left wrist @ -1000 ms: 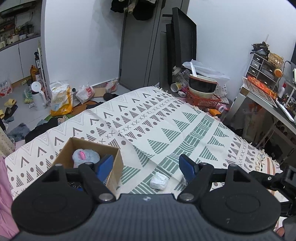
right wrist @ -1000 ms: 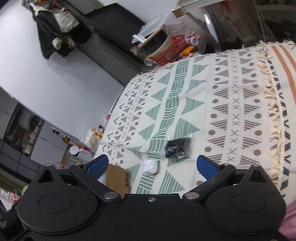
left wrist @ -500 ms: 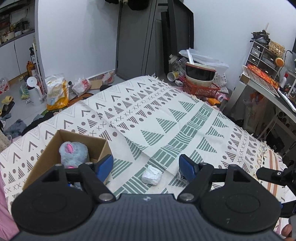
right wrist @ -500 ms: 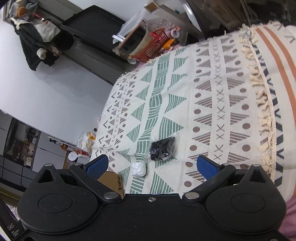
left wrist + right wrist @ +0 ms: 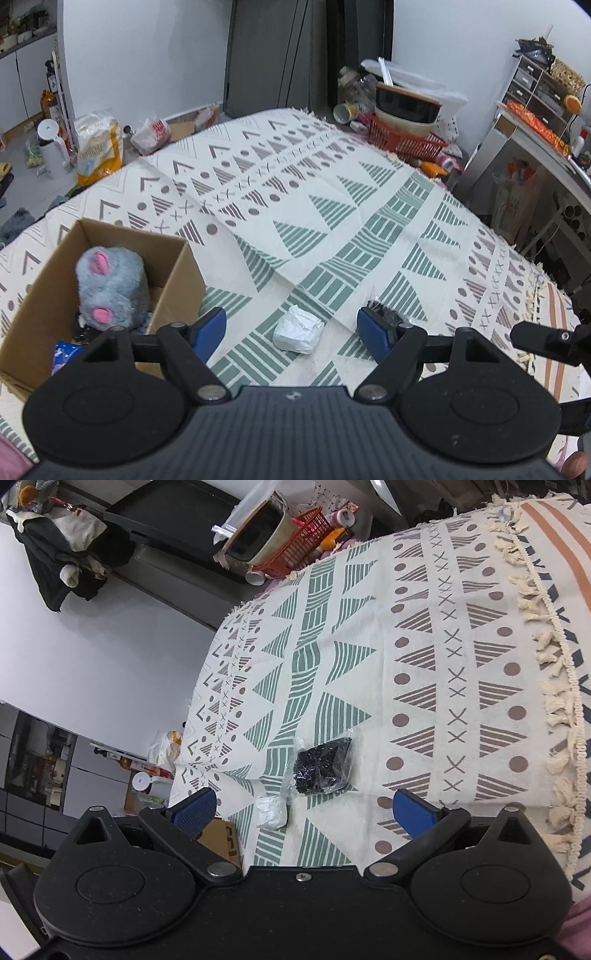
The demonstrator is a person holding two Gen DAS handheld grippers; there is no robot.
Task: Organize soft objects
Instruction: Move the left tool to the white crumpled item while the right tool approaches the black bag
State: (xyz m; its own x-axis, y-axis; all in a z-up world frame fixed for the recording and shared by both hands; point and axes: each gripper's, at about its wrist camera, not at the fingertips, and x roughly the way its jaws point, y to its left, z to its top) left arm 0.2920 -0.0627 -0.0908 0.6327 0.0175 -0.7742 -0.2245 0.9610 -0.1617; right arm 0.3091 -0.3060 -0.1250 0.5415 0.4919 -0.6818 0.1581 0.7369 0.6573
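A small white soft bundle (image 5: 298, 328) lies on the patterned bedspread (image 5: 332, 206), between the blue pads of my open left gripper (image 5: 293, 330). Left of it stands a cardboard box (image 5: 177, 273) holding a grey plush mouse (image 5: 110, 288) with pink ears and some dark items. A clear bag of black stuff (image 5: 386, 312) peeks out behind the left gripper's right pad. In the right wrist view the black bag (image 5: 323, 764) lies just ahead of my open, empty right gripper (image 5: 303, 812), with the white bundle (image 5: 272, 811) and a box corner (image 5: 221, 840) to its left.
Beyond the bed's far edge sit a red basket with bowls (image 5: 404, 125), floor clutter with a yellow bag (image 5: 98, 151), and a desk with drawers (image 5: 532, 96) at the right. Part of the right gripper (image 5: 550, 341) shows at the left view's right edge. The bedspread has a tasselled fringe (image 5: 554, 672).
My left gripper has come lower and closer to the bed, so the white bundle now sits between its pads. The right gripper has moved nearer the black bag. Both stay open.
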